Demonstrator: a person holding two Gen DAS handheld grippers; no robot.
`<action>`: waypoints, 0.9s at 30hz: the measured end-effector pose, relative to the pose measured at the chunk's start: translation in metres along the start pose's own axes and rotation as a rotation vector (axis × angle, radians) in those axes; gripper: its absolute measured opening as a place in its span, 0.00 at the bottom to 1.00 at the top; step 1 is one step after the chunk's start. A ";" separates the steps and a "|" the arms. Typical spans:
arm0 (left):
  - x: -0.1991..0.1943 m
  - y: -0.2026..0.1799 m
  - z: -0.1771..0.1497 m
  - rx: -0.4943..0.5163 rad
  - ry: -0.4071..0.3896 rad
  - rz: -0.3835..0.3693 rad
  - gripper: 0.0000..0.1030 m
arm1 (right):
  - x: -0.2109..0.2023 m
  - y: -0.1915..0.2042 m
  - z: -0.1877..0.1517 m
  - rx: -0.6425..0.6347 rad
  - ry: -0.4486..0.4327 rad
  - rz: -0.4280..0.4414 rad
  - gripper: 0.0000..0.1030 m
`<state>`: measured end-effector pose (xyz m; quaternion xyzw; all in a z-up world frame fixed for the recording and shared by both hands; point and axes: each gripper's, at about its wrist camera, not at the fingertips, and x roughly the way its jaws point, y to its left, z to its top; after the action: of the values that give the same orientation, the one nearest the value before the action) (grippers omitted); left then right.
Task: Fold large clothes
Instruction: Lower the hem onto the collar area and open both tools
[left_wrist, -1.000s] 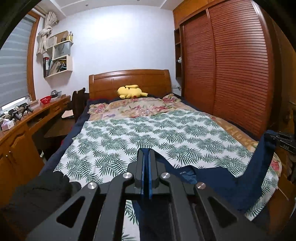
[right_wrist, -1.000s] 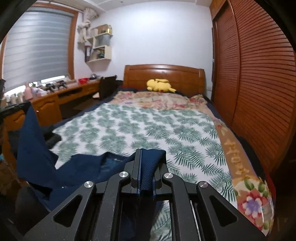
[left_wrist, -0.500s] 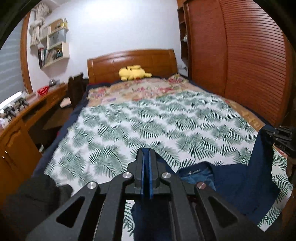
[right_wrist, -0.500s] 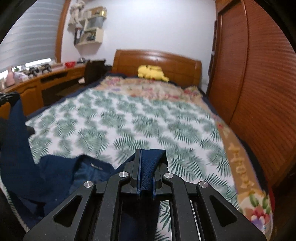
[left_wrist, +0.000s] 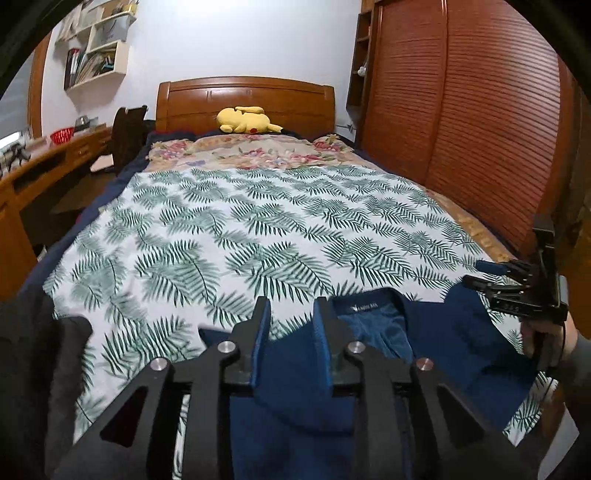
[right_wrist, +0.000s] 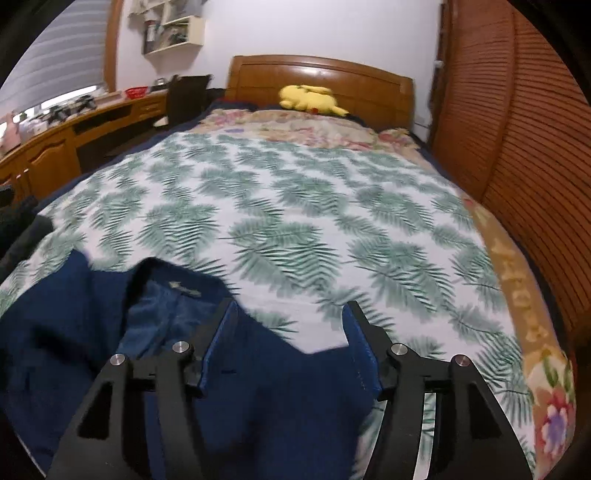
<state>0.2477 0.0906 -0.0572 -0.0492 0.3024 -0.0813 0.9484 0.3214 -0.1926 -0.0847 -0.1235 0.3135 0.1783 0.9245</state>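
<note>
Bed first: it fills both views, under a sheet printed with green fern leaves, a wooden headboard at the far end and a yellow plush toy lying against it. A slatted wardrobe runs along one side and a wooden desk along the other.

The navy jacket lies on the near end of the bed, collar and label toward the headboard, its paler lining showing at the open neck. It looks soft and limp, and probably fairly heavy for cloth, so it should sag and drag rather than hold a shape. The shoulders or the collar edge seem the surest places to take hold, since the smooth lining may slide.

The left tool is opening its jaws, with navy cloth lying between them but not pinched. The right tool is opening too, wider, with the jacket's edge lying loose below the gap.

A second ago both tools were clamped on the jacket and held it hanging above the bed. Since then both have come down, and the garment has gone from draped in the air to spread on the sheet.
</note>
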 end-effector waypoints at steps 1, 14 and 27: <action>0.001 0.003 -0.003 -0.003 0.004 -0.004 0.22 | 0.001 0.011 0.001 -0.015 0.002 0.030 0.59; 0.001 0.053 -0.044 0.004 0.043 0.060 0.22 | 0.022 0.172 -0.006 -0.256 0.069 0.332 0.59; 0.002 0.078 -0.057 -0.023 0.040 0.052 0.22 | 0.059 0.223 -0.019 -0.432 0.209 0.271 0.59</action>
<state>0.2261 0.1639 -0.1160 -0.0503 0.3232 -0.0540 0.9434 0.2641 0.0182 -0.1627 -0.2922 0.3757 0.3494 0.8071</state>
